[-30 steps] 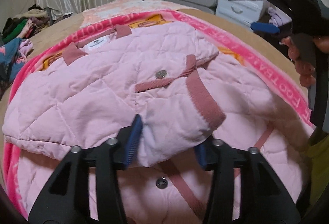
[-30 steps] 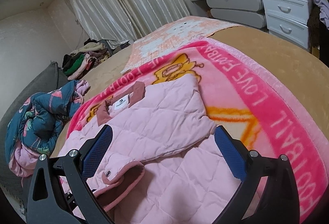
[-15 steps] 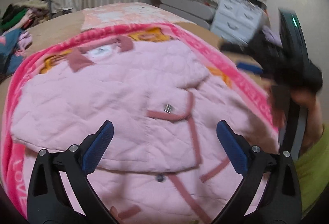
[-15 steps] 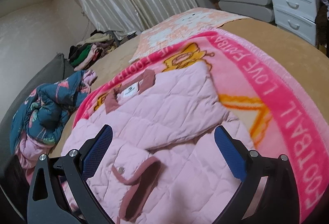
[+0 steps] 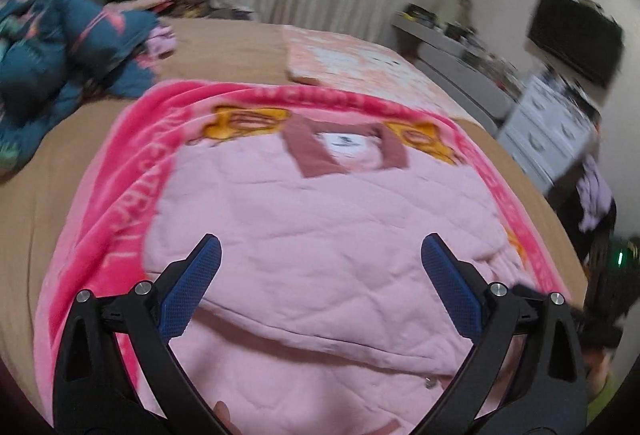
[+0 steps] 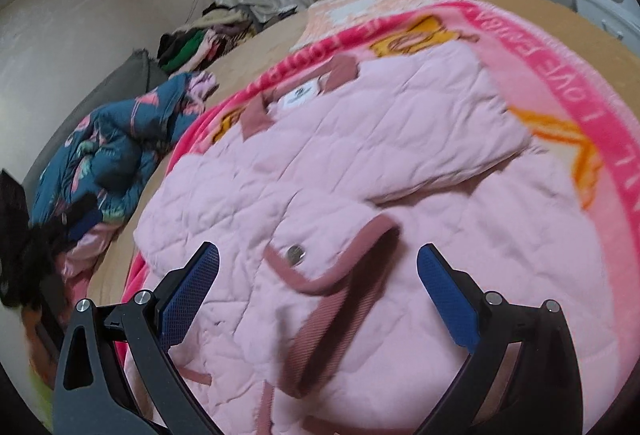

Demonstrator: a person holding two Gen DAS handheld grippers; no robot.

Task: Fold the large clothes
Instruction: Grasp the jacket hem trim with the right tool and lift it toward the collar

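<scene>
above jacket (image 5: 328,235), left gripper (image 5: 320,267) spread wide.

The tan-covered bed (image 6: 568,31) is overlaid by a pink blanket (image 6: 580,107), a peach mat (image 5: 360,63) and a blue quilt (image 5: 60,55).

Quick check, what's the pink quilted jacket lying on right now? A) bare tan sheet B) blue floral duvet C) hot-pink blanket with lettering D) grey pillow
C: the pink quilted jacket lies spread on the hot-pink blanket, whose lettered border shows around it, while the blue floral duvet sits bunched off to the side.
</scene>
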